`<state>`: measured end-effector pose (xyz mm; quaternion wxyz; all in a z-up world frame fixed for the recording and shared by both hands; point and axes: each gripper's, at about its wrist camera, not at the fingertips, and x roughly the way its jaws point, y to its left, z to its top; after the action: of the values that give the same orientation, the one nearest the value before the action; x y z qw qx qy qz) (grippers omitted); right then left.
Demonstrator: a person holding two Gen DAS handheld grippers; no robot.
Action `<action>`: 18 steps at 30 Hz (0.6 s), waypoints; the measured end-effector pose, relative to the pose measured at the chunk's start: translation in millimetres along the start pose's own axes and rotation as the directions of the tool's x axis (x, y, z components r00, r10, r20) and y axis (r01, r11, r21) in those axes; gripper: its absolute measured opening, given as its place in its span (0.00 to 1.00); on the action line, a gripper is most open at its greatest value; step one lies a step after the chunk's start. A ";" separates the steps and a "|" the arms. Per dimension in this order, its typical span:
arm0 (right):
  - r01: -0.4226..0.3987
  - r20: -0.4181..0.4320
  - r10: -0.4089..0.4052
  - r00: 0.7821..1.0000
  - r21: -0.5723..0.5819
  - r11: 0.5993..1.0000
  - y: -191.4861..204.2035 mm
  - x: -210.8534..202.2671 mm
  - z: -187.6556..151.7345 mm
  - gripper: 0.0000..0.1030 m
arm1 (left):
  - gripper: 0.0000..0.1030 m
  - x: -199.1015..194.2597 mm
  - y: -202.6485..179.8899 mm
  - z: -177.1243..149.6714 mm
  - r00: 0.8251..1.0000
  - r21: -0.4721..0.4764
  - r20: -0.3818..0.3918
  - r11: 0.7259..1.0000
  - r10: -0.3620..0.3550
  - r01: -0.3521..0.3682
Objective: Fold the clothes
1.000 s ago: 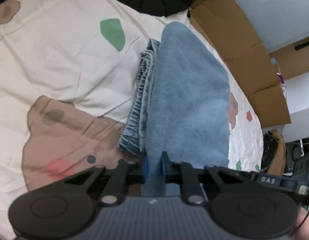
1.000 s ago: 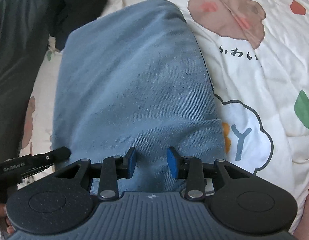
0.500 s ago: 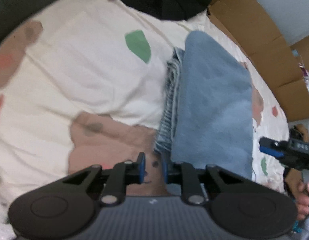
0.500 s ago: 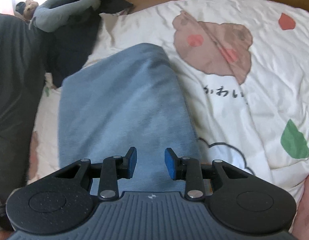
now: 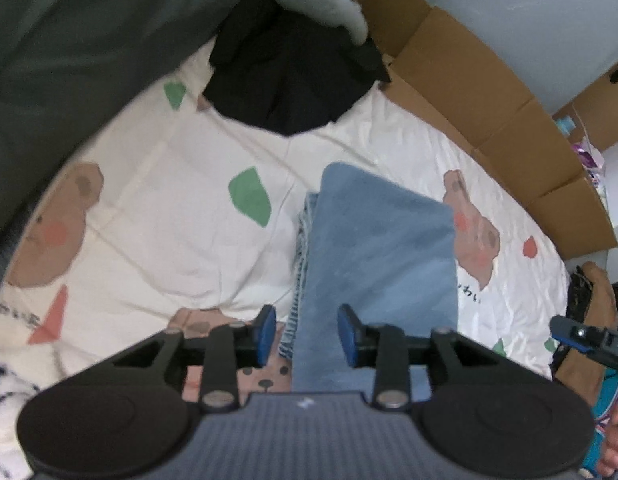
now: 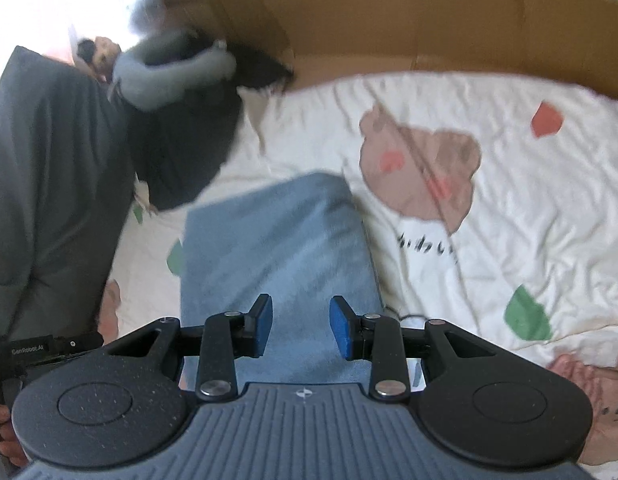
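A folded pair of blue jeans (image 5: 373, 248) lies flat on the cream bedsheet (image 5: 157, 200), its gathered waistband edge showing along the left side. My left gripper (image 5: 307, 336) hangs well above the jeans' near end; its jaws are opening and nothing is between the pads. In the right wrist view the same jeans (image 6: 273, 248) lie below my right gripper (image 6: 301, 328), which is open and holds nothing. The tip of the right gripper (image 5: 585, 340) shows at the right edge of the left wrist view.
A black garment (image 5: 289, 80) and a grey fleecy one (image 5: 317, 4) are piled at the far end of the bed. A dark green quilt (image 6: 41, 184) lies along one side. Brown cardboard panels (image 5: 489, 92) line the far edge of the bed.
Both grippers have risen away from the jeans, which stay folded on the sheet. The left gripper let go of the jeans' edge and its jaws have spread. More of the bed is in view.
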<state>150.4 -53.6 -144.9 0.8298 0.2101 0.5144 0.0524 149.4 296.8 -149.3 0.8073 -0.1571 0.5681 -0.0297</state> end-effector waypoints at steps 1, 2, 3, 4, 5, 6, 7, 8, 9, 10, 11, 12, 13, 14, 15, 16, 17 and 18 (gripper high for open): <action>0.004 0.013 -0.004 1.000 -0.001 1.000 1.4 -8.0 1.3 0.37 | 0.42 -9.1 -6.8 3.2 1.000 0.015 0.006 1.000 0.003 -0.003; 0.005 0.019 -0.005 1.000 -0.001 1.000 2.0 -14.1 2.4 0.37 | 0.48 -17.6 -12.6 5.6 1.000 0.023 0.012 1.000 0.005 -0.005; 0.006 0.025 -0.006 1.000 -0.004 1.000 2.7 -20.8 2.7 0.37 | 0.49 -26.8 -17.5 7.4 1.000 0.018 0.016 1.000 0.015 -0.015; 0.006 0.031 -0.006 0.999 -0.007 1.000 3.4 -27.4 3.1 0.37 | 0.49 -36.3 -22.9 9.2 0.999 0.014 0.022 0.999 0.030 -0.030; 0.006 0.038 -0.006 0.999 -0.009 1.000 4.1 -34.1 3.4 0.37 | 0.49 -47.8 -30.1 11.3 0.997 0.018 0.046 0.998 0.066 -0.067; 0.006 0.045 -0.006 0.999 -0.015 1.000 5.0 -40.4 3.4 0.38 | 0.51 -60.1 -37.0 13.4 0.993 0.021 0.078 0.996 0.086 -0.088; 0.008 0.056 -0.006 0.998 -0.027 1.000 6.2 -46.0 2.6 0.39 | 0.57 -70.9 -41.6 15.5 0.992 0.017 0.101 0.997 0.078 -0.080; 0.007 0.066 -0.005 0.998 -0.035 0.999 7.0 -51.6 1.6 0.39 | 0.63 -81.0 -46.0 17.7 0.990 0.013 0.120 0.997 0.069 -0.071; 0.003 0.078 0.000 0.997 -0.029 1.000 7.0 -56.8 0.6 0.39 | 0.63 -87.3 -49.5 20.2 0.991 0.008 0.121 0.998 0.058 -0.060; -0.007 0.089 0.009 0.996 -0.019 1.000 7.2 -61.3 -0.4 0.39 | 0.63 -93.3 -53.5 22.2 0.992 0.008 0.115 0.998 0.054 -0.055; -0.020 0.100 0.022 0.995 -0.016 1.000 8.3 -65.3 -1.9 0.39 | 0.63 -99.2 -57.3 24.1 0.993 0.007 0.110 0.999 0.049 -0.050; -0.032 0.109 0.034 0.993 -0.021 0.999 9.8 -69.0 -3.5 0.39 | 0.63 -104.5 -60.3 25.3 0.993 0.009 0.109 0.999 0.045 -0.046; -0.036 0.111 0.039 0.993 -0.029 0.999 11.7 -71.4 -4.7 0.39 | 0.63 -109.2 -62.3 26.6 0.993 0.010 0.110 0.999 0.039 -0.040; -0.041 0.114 0.045 0.992 -0.038 0.998 13.9 -73.8 -6.1 0.39 | 0.63 -112.9 -63.4 28.1 0.993 0.010 0.114 0.999 0.034 -0.035; -0.049 0.117 0.054 0.992 -0.048 0.998 16.5 -75.9 -7.4 0.39 | 0.63 -115.7 -64.2 30.2 0.993 0.014 0.117 0.999 0.030 -0.032; -0.057 0.122 0.064 0.991 -0.060 0.997 18.7 -77.7 -8.3 0.39 | 0.63 -116.8 -64.3 32.9 0.993 0.023 0.118 0.999 0.025 -0.028; -0.068 0.127 0.076 0.989 -0.072 0.995 20.9 -79.1 -9.4 0.39 | 0.64 -116.3 -64.3 35.1 0.993 0.032 0.115 0.999 0.023 -0.027; -0.080 0.132 0.091 0.987 -0.086 0.993 22.2 -79.2 -10.1 0.39 | 0.64 -115.2 -64.2 37.5 0.993 0.040 0.113 0.999 0.023 -0.027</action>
<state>107.6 -54.5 -73.9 0.8676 0.2016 0.4446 0.0944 151.9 270.3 -14.8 0.8413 -0.1348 0.5230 -0.0224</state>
